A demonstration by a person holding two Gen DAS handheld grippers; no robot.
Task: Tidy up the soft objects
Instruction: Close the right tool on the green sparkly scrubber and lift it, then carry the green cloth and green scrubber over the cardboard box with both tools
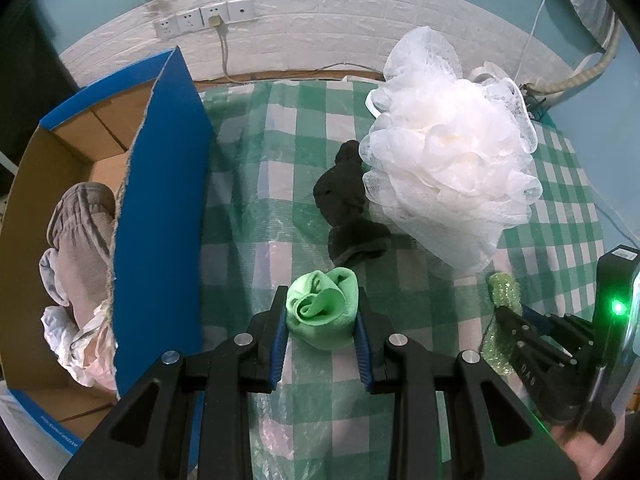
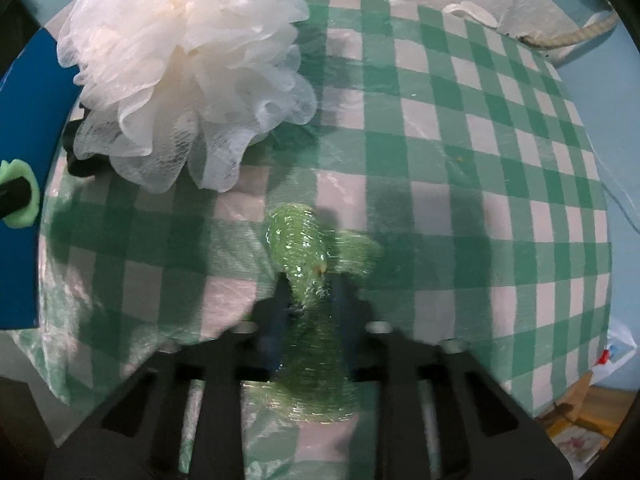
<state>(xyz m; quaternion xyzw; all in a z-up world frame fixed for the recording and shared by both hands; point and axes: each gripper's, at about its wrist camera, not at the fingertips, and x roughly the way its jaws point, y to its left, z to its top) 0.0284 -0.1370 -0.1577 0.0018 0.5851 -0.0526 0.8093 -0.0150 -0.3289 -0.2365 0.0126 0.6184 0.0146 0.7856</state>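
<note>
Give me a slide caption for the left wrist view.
Left gripper clamps a rolled green cloth beside the blue cardboard box, black sock and white bath pouf ahead.

L tongs (image 1: 322,320) & R tongs (image 2: 310,308) both clamped on sth, low over table.

My left gripper (image 1: 322,322), lower centre of its own view: matte black angular arms with triangular cut-outs, four round silver screws, ribbed blue finger pads (image 1: 280,336). My right gripper (image 1: 505,312), lower right of that view: black body, glowing green lamp, white lettering on one finger, bare skin at the frame's bottom-right corner.
</note>
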